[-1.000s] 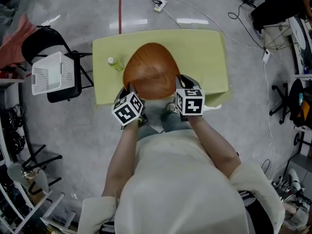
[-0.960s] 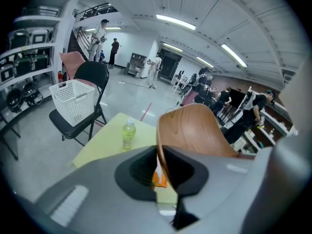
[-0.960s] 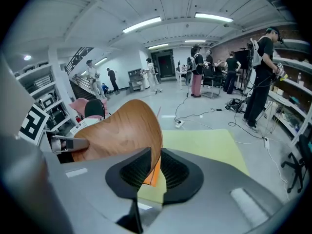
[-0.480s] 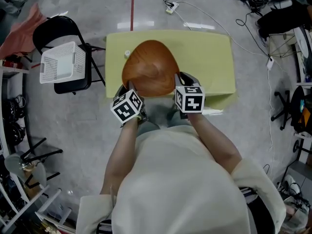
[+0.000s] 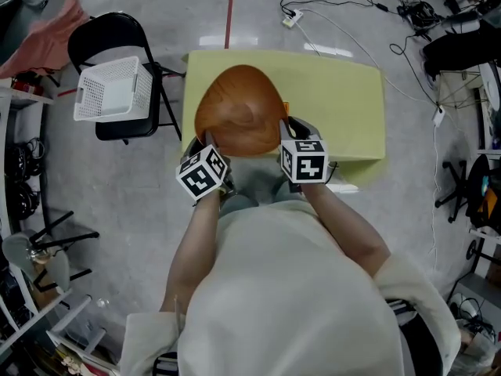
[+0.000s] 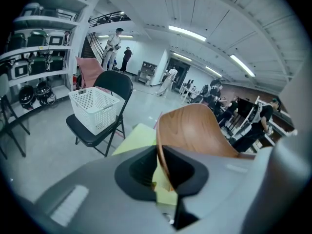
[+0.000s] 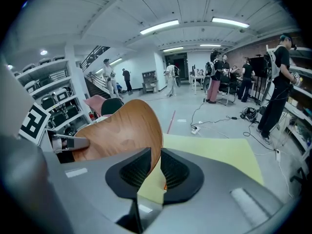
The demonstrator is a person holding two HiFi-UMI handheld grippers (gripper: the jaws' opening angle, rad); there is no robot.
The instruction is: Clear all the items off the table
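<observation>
A large curved wooden bowl (image 5: 239,108) hangs over the near left part of the yellow-green table (image 5: 337,100), and I hold it from both sides. My left gripper (image 5: 210,141) is shut on its left rim, my right gripper (image 5: 286,135) on its right rim. The left gripper view has the thin wooden rim (image 6: 195,130) pinched between the left gripper's (image 6: 161,167) pads. In the right gripper view the bowl's edge (image 7: 122,130) sits in the right gripper (image 7: 155,167). A small orange thing (image 5: 286,109) peeks out at the bowl's right edge. The bowl hides the table under it.
A black folding chair (image 5: 117,37) with a white mesh basket (image 5: 113,88) on its seat stands left of the table. Cables (image 5: 344,22) lie on the floor beyond the table. Shelves and stands (image 5: 23,202) line the left side. People stand far off in the hall (image 7: 214,77).
Both grippers carried the bowl leftward over the table, toward the chair side. The small bottle that showed left of the bowl is now hidden behind it. Both grips are unchanged.
</observation>
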